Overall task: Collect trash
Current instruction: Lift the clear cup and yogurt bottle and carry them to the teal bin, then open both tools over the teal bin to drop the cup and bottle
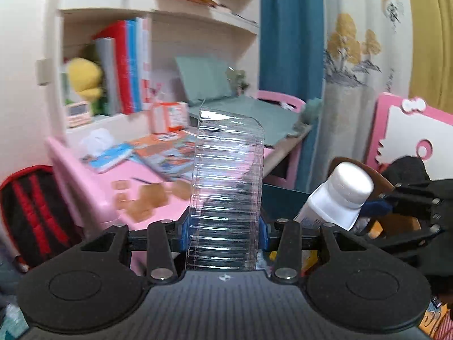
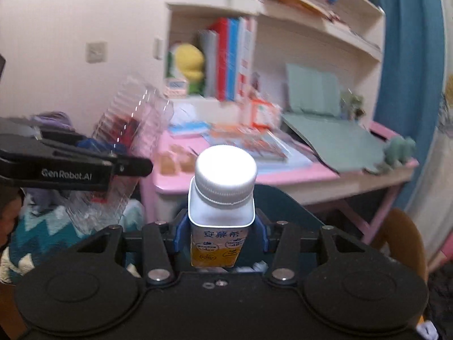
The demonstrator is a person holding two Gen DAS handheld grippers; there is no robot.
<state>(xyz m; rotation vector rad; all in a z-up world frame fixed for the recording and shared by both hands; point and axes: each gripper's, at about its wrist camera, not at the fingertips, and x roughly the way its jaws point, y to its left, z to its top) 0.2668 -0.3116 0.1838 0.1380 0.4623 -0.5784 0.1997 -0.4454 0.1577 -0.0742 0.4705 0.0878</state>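
Clear plastic tray (image 1: 228, 187) pinched in left gripper (image 1: 225, 233), may crush, slip; right gripper (image 2: 220, 236) clamps yogurt bottle (image 2: 222, 198), tilt risk.

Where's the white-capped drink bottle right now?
The white-capped drink bottle is clamped in the right gripper, upright, in front of the pink desk.

- I'm in a child's bedroom at home.
- Pink worktop (image 2: 283, 174), bookshelf (image 2: 283, 14), yellow plush toy (image 2: 189, 61), blue curtain (image 1: 291, 42).
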